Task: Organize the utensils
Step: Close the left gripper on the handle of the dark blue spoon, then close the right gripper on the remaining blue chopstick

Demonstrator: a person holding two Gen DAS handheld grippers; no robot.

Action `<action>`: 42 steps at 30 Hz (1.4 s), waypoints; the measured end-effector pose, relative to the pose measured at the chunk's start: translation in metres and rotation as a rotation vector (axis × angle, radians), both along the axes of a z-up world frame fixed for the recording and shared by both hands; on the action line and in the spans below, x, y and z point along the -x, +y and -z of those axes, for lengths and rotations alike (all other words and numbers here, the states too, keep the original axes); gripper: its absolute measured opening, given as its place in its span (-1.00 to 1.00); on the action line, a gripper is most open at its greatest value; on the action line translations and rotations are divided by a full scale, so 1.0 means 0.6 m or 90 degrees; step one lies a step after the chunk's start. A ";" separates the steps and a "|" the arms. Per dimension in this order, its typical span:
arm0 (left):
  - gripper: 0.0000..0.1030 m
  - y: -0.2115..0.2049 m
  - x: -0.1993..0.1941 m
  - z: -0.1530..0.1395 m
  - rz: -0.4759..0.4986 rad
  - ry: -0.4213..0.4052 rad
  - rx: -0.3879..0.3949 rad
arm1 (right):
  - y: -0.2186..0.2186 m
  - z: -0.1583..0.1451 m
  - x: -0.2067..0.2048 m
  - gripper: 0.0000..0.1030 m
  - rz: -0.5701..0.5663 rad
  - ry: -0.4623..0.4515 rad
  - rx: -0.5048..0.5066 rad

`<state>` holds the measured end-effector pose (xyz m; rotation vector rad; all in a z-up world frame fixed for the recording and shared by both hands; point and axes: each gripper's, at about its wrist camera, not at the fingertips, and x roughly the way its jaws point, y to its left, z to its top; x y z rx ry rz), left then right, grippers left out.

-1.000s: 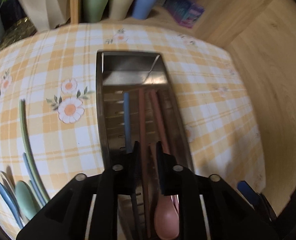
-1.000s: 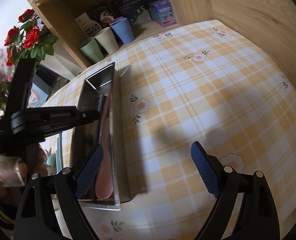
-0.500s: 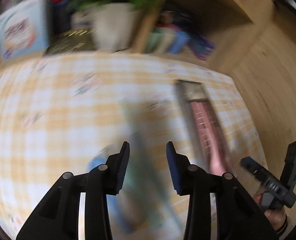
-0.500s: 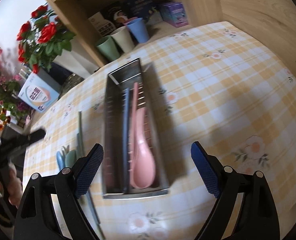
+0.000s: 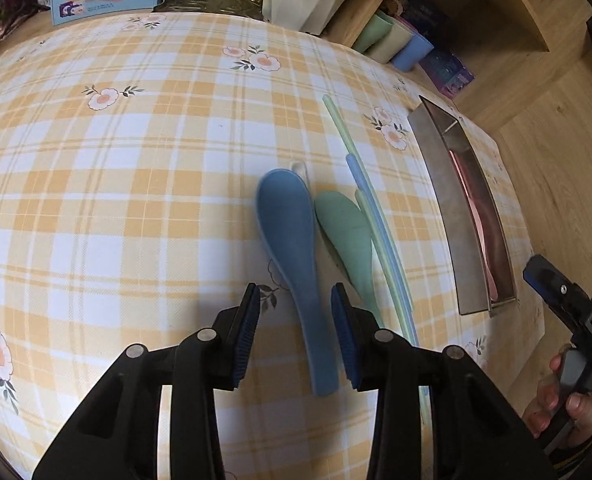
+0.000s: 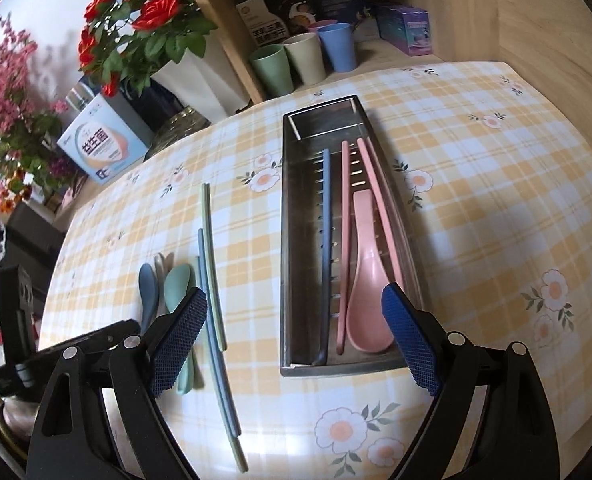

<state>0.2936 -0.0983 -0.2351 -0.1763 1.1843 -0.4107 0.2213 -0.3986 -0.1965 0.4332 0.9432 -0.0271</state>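
Observation:
A blue spoon lies on the checked tablecloth, its handle running between the fingers of my left gripper. Those jaws are closing, but the pads stand clear of the handle on both sides. Just right of it lie a green spoon and green and blue chopsticks. The steel tray holds a pink spoon, pink chopsticks and a dark blue chopstick. My right gripper hovers wide open above the tray's near end, holding nothing.
Three cups stand in a wooden shelf at the back. A flower vase and a light blue box sit behind the table's far left. Wooden panels close off the right side. A hand grips the right tool.
My left gripper swung left from over the tray to the spoons on the cloth, and its jaws went from nearly shut to apart. The right gripper shifted so the tray sits centred beneath it.

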 end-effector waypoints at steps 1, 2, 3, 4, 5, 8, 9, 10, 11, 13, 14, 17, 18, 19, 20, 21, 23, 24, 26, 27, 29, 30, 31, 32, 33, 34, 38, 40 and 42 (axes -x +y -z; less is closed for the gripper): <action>-0.40 0.000 -0.002 0.002 -0.001 0.002 0.002 | 0.000 0.000 0.001 0.67 0.000 0.000 0.001; -0.41 0.001 -0.003 0.005 -0.003 0.006 0.008 | 0.000 0.000 0.001 0.67 0.001 0.001 0.001; -0.42 0.002 -0.004 0.007 -0.005 0.012 0.013 | 0.000 -0.001 0.002 0.67 0.003 0.001 0.002; -0.43 0.003 -0.004 0.010 -0.007 0.015 0.015 | 0.000 -0.002 0.002 0.67 0.004 0.000 0.003; -0.45 0.004 -0.005 0.014 -0.010 0.021 0.018 | 0.000 -0.002 0.003 0.67 0.006 0.000 0.004; -0.52 0.010 -0.005 0.020 -0.019 0.032 0.044 | 0.001 -0.004 0.004 0.67 0.008 -0.003 0.004; -0.54 0.011 -0.006 0.020 -0.020 0.033 0.049 | 0.002 -0.004 0.003 0.67 0.008 -0.003 0.004; -0.58 0.011 -0.005 0.020 -0.019 0.034 0.054 | 0.003 -0.005 0.003 0.67 0.008 -0.004 0.004; -0.60 0.010 -0.005 0.020 -0.017 0.035 0.056 | 0.002 -0.004 0.003 0.67 0.007 -0.003 0.004; -0.61 0.007 -0.006 0.022 -0.016 0.036 0.059 | 0.005 -0.005 0.002 0.67 0.005 -0.004 0.007; -0.61 0.006 -0.006 0.024 -0.016 0.040 0.062 | 0.006 -0.006 0.002 0.67 0.004 -0.004 0.007; -0.61 0.005 -0.005 0.028 -0.019 0.045 0.068 | 0.008 -0.008 0.003 0.67 0.001 -0.004 0.012; -0.61 0.005 -0.005 0.029 -0.020 0.046 0.070 | 0.009 -0.009 0.004 0.67 0.001 -0.004 0.013; -0.62 0.006 -0.005 0.030 -0.020 0.047 0.073 | 0.009 -0.009 0.005 0.67 0.001 -0.005 0.014; -0.71 0.007 -0.005 0.030 -0.020 0.048 0.080 | 0.010 -0.010 0.005 0.67 0.001 -0.004 0.016; -0.73 0.007 -0.004 0.029 -0.018 0.047 0.083 | 0.010 -0.011 0.005 0.67 0.001 -0.004 0.017; -0.88 0.006 -0.001 0.025 -0.018 0.029 0.061 | 0.011 -0.011 0.005 0.67 -0.001 -0.004 0.019; -0.89 0.009 0.000 0.023 -0.018 0.023 0.057 | 0.013 -0.011 0.005 0.67 -0.002 -0.004 0.021; -0.89 0.016 -0.001 0.021 -0.023 0.022 0.053 | 0.017 -0.012 0.005 0.67 -0.008 -0.003 0.024; -0.89 0.020 -0.001 0.021 -0.024 0.020 0.049 | 0.019 -0.011 0.004 0.67 -0.011 -0.001 0.025; -0.89 0.029 0.000 0.018 -0.028 0.013 0.037 | 0.025 -0.010 0.003 0.67 -0.016 0.002 0.027; -0.89 0.034 0.002 0.016 -0.029 0.007 0.031 | 0.028 -0.010 0.002 0.67 -0.019 0.002 0.027; -0.89 0.038 0.002 0.014 -0.030 0.004 0.029 | 0.033 -0.009 0.000 0.67 -0.024 0.002 0.029; -0.89 0.044 0.002 0.012 -0.032 0.000 0.025 | 0.037 -0.010 0.000 0.67 -0.026 0.003 0.030; -0.89 0.050 0.003 0.010 -0.035 -0.006 0.020 | 0.041 -0.009 -0.002 0.67 -0.030 0.004 0.032; -0.89 0.054 0.003 0.007 -0.036 -0.010 0.016 | 0.046 -0.008 -0.005 0.67 -0.036 0.005 0.033; -0.89 0.070 0.005 0.006 -0.042 -0.025 -0.009 | 0.067 -0.005 -0.011 0.65 -0.059 0.009 0.040; -0.89 0.079 0.007 0.010 -0.044 -0.030 -0.028 | 0.080 -0.003 -0.015 0.44 -0.075 0.013 0.043; -0.89 0.089 0.008 0.014 -0.047 -0.031 -0.026 | 0.090 0.001 -0.020 0.29 -0.087 0.020 0.048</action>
